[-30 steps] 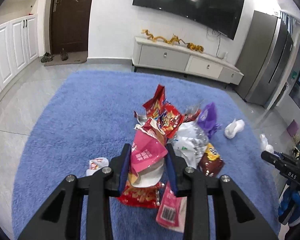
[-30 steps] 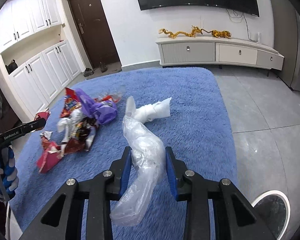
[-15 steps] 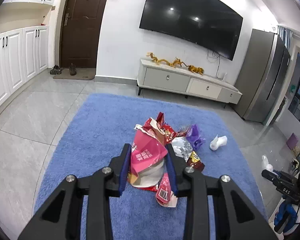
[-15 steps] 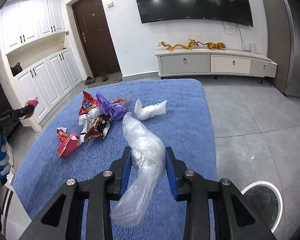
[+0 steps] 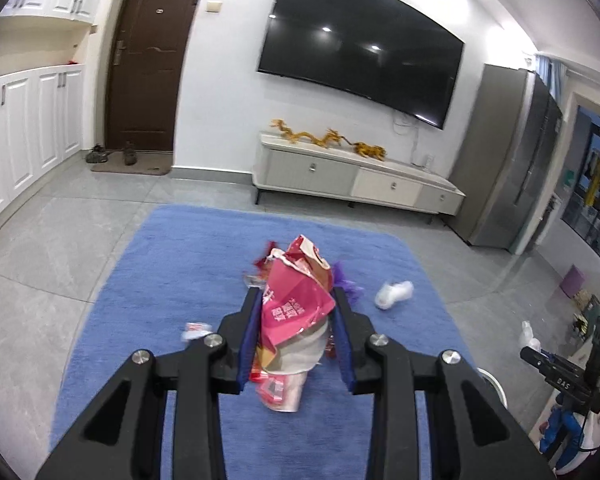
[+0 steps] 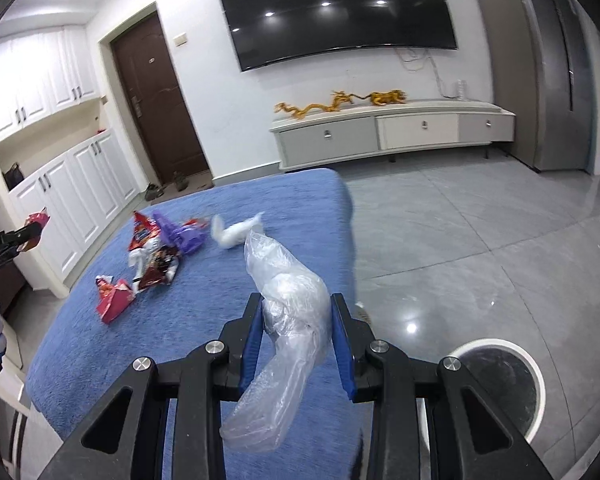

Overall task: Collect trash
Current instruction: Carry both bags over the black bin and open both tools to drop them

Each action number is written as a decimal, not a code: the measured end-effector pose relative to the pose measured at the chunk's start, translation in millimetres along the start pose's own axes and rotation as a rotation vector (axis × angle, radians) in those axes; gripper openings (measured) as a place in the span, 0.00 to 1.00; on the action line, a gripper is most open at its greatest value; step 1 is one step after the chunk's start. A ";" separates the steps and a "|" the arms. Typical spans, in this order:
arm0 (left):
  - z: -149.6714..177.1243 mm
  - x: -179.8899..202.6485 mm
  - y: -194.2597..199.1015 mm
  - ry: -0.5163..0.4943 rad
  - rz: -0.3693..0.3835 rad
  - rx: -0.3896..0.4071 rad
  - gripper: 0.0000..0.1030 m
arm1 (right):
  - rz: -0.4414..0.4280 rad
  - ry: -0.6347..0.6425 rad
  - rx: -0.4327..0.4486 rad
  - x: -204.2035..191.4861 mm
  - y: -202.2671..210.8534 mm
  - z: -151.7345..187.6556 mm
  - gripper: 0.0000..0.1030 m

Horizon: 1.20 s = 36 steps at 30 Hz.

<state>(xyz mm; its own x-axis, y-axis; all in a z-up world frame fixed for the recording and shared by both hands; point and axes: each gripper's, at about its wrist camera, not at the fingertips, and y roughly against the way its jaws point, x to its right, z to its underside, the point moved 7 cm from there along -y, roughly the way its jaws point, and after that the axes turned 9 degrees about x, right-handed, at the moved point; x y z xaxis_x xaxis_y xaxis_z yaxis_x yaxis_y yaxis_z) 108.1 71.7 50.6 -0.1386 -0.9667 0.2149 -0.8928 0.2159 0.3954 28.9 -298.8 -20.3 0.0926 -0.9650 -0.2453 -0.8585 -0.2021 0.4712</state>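
While both grippers are raised above the floor, each carries one piece of trash between its blue pads.

Left gripper [image 5: 296,330]: closed on a pink snack wrapper [image 5: 296,304], which stands upright between the two fingers and rises above their tips; its torn, open mouth points to the far side.

Beneath the left gripper: more wrapper scraps [image 5: 278,390], red and white, show below the pink one; whether they hang from it or lie on the rug cannot be told.

Right gripper [image 6: 296,330]: closed on a clear plastic bag [image 6: 288,308], crumpled, pinched at its middle; one end projects past the fingertips to the far left, the other droops toward the camera between the arms.

Trash bin [image 6: 536,376]: round, white-rimmed, dark inside, on the tiled floor at near right of the right gripper, just off the rug's edge.

Blue rug [image 6: 188,320]: lies under both grippers.

Loose wrapper pile [image 6: 160,252]: red, white and purple packets on the rug, left of and farther than the clear bag, well apart from the right gripper.

White crumpled tissue [image 6: 236,232]: on the rug just beyond the far tip of the clear bag; in the left wrist view it lies to the right of the pink wrapper.

TV cabinet [image 5: 356,184]: against the far wall, below a wall-mounted television [image 5: 360,44].
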 end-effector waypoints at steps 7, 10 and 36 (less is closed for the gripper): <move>24.7 94.4 -29.8 -0.072 0.143 -0.082 0.31 | 0.077 -0.091 0.014 60.1 22.7 14.0 0.30; 42.2 145.5 -46.9 -0.104 0.220 -0.130 0.31 | 0.126 -0.114 0.011 87.1 32.0 22.3 0.30; 217.2 475.7 -182.6 -0.232 0.653 -0.579 0.34 | 0.357 -0.388 -0.145 274.9 14.6 121.8 0.31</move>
<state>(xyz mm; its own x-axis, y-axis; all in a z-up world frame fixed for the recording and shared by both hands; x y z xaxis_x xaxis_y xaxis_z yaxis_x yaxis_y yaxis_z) 112.1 -457.4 -113.3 -0.6814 -0.6175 0.3929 -0.2597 0.7059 0.6590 -19.7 -546.7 -184.1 -0.4084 -0.8510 -0.3302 -0.7216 0.0794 0.6878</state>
